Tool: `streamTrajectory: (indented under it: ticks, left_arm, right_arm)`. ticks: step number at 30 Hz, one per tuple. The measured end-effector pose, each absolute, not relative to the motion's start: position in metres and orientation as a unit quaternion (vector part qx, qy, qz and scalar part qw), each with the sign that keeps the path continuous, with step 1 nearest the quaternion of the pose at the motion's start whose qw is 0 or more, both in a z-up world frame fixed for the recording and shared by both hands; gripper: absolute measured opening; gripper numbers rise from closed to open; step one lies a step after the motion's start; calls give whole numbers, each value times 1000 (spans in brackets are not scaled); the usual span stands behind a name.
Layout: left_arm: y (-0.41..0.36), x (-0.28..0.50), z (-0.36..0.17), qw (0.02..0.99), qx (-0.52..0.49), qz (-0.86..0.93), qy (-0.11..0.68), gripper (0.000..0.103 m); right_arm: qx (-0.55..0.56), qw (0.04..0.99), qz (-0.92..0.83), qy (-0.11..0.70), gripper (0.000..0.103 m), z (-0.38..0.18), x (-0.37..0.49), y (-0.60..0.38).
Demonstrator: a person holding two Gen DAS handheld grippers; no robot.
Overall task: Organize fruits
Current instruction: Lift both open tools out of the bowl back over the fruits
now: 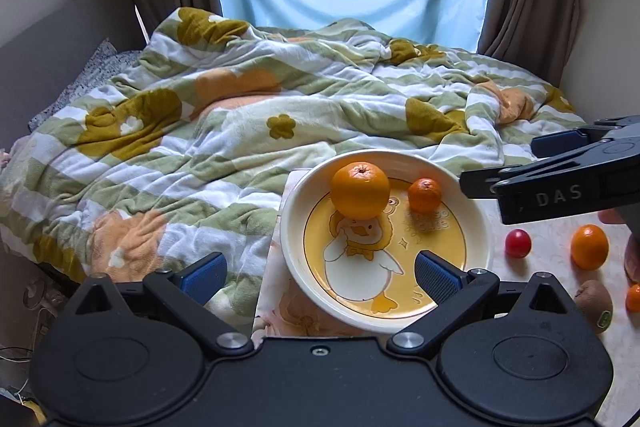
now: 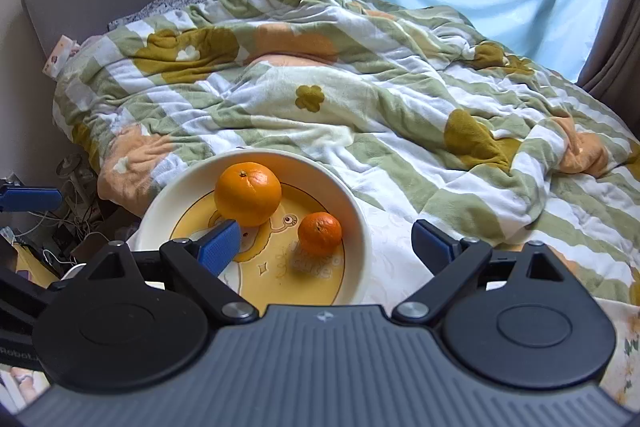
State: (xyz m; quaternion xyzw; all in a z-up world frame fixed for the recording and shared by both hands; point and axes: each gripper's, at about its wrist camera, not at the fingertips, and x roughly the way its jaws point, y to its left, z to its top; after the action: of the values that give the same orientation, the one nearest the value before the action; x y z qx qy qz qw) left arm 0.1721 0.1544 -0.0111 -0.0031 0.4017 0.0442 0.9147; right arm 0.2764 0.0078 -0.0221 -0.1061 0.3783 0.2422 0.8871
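Through the left wrist camera, the left gripper [image 1: 318, 277] hung with jaws wide apart and nothing between them, its right pad over the near part of the plate [image 1: 292, 251]. On that plate, a large orange [image 1: 360, 191] sat far of the jaws, with a small mandarin [image 1: 425, 195] just to its right. Only this view showed loose fruit on the table [image 1: 552, 239] to the right: a red fruit [image 1: 518, 243], another orange [image 1: 589, 247] and a kiwi [image 1: 594, 305]. The right gripper [image 1: 500, 171] reached in from the right edge above them. The plate's left rim overhung the table edge beside the quilt [image 1: 200, 131].

From the right wrist camera, the right gripper [image 2: 326, 245] was likewise spread open and empty. Its left pad lay just near of the large orange [image 2: 248, 193], and the small mandarin [image 2: 320, 233] sat between the pads, slightly farther. Bare tablecloth [image 2: 390, 267] lay right of the plate [image 2: 356, 227].
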Motion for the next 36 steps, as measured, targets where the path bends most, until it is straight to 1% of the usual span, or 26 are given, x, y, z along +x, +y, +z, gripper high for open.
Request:
streamTrajectory:
  ticks: [9, 14, 19, 29, 36]
  left_arm:
    - [131, 126, 17, 926, -7, 50, 373, 102]
    - [104, 94, 29, 935, -5, 57, 349, 102]
    - [72, 68, 31, 937, -1, 48, 347, 102]
    - [3, 34, 14, 931, 5, 19, 363, 102]
    - [-37, 35, -18, 921, 12, -4, 389, 102]
  right_arm:
    - [-77, 893, 227, 381, 103, 13, 223, -43]
    - [-79, 900, 209, 375, 103, 25, 180, -79]
    - [-55, 906, 197, 372, 103, 33, 137, -114]
    - [-28, 917, 167, 362, 103, 32, 71, -187]
    - [-39, 921, 121, 368, 103, 6, 53, -242]
